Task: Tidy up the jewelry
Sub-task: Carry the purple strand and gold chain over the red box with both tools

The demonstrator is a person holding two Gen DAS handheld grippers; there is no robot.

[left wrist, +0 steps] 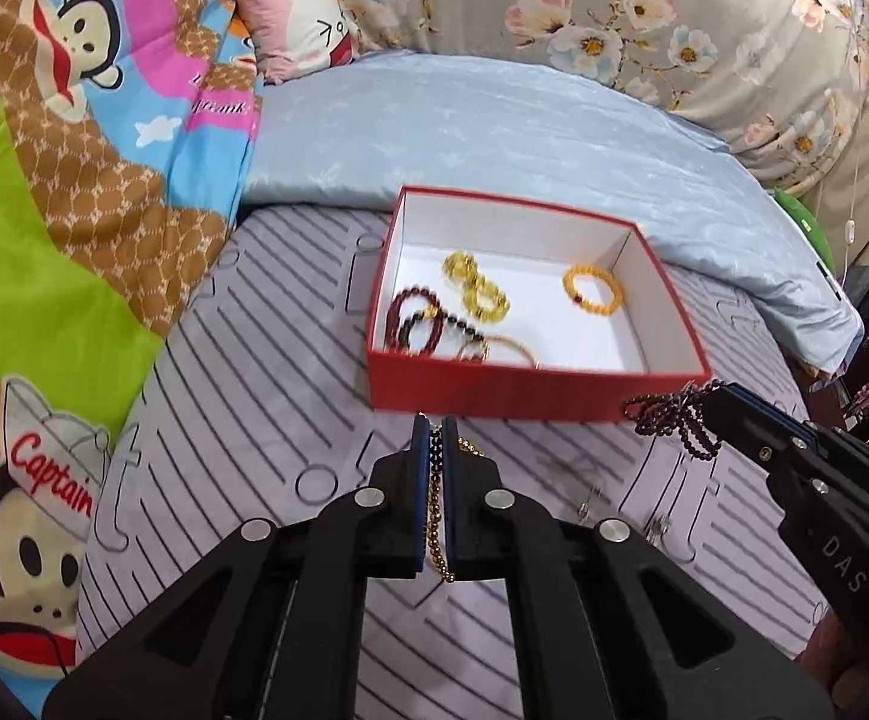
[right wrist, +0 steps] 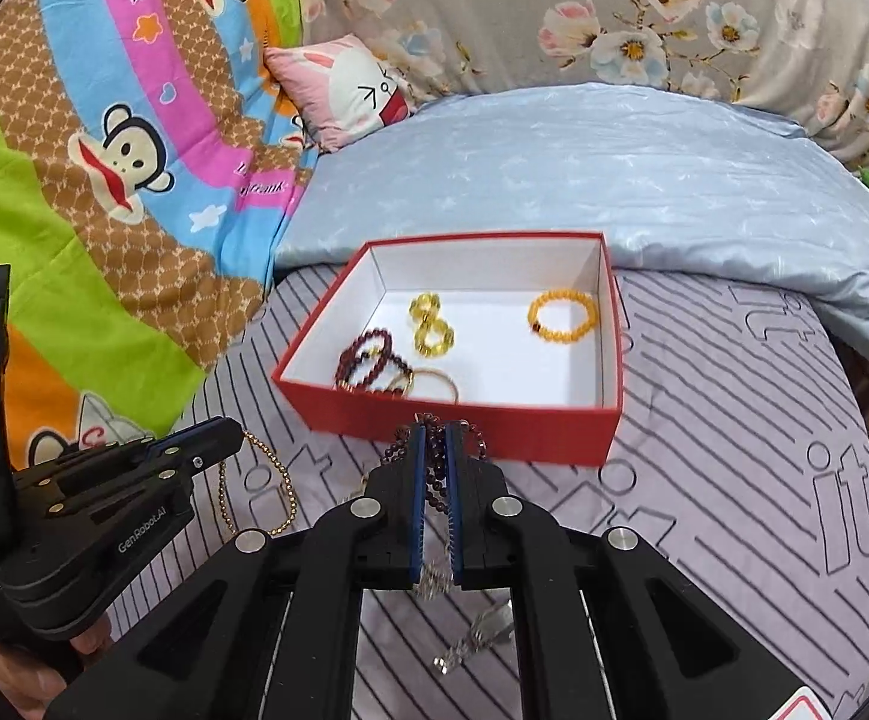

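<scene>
"Captain" (left wrist: 53,471) read in red on the cartoon quilt (left wrist: 44,276), "GenRobot.AI" (right wrist: 143,530) on my left gripper (left wrist: 433,427) and "DAS" on my right gripper (right wrist: 434,435). I had the left clamped tight on a gold bead chain (left wrist: 436,504) that drooped in a loop above the striped sheet (left wrist: 242,396). The right pinched a bundle of dark purple beads (right wrist: 432,471). Both hung just before the red box (left wrist: 530,393), where amber and garnet bracelets (left wrist: 475,291) lay inside.

Bright, even indoor light on both my wrist feeds.
Shadows stay soft; the red box (left wrist: 530,402) edges smear with motion blur, and fisheye bending darkens my corners to black.
</scene>
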